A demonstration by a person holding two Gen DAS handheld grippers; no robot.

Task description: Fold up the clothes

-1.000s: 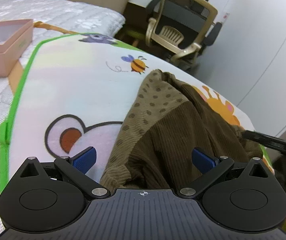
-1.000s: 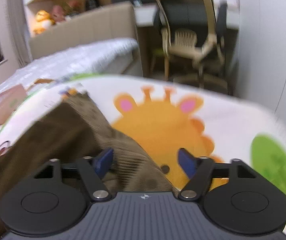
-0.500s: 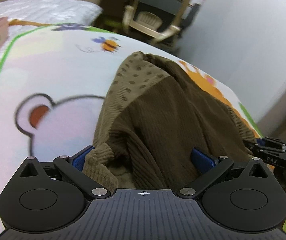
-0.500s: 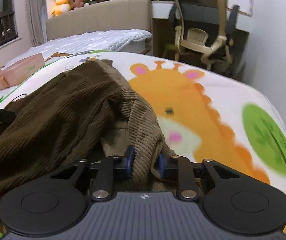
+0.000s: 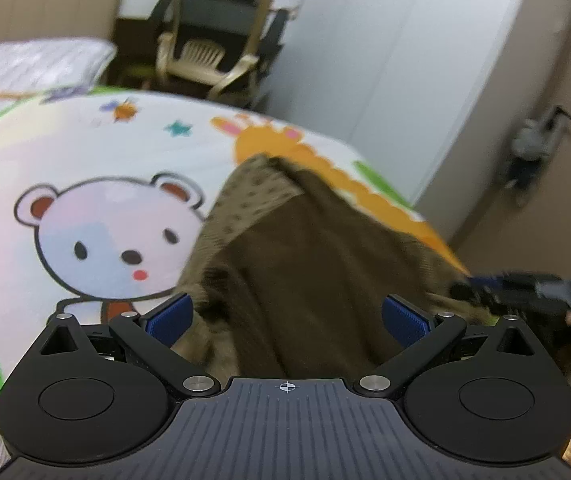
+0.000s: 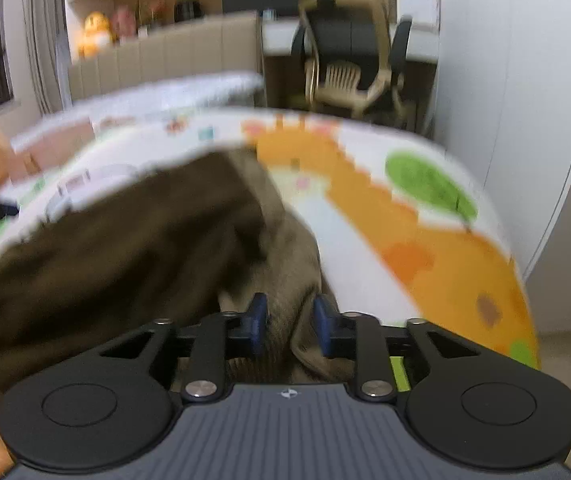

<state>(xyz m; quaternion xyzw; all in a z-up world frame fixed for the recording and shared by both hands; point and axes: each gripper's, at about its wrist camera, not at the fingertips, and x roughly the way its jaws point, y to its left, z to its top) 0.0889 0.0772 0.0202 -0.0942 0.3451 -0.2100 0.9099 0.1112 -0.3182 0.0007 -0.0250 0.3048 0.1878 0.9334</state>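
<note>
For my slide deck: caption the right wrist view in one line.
Right gripper fingers pinch a fold of the brown corduroy garment on a cartoon animal mat.

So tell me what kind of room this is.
Most likely a bedroom, perhaps a child's. A cartoon animal blanket covers a bed with a padded headboard, soft toys sit on the ledge behind it, and a desk chair stands by the wall.

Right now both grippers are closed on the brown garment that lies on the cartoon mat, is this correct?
Not quite. Only the right gripper is closed on the brown garment, as the right wrist view shows. In the left wrist view the left gripper is open, its jaws wide apart with the cloth between them. The garment does lie on the cartoon mat.
</note>
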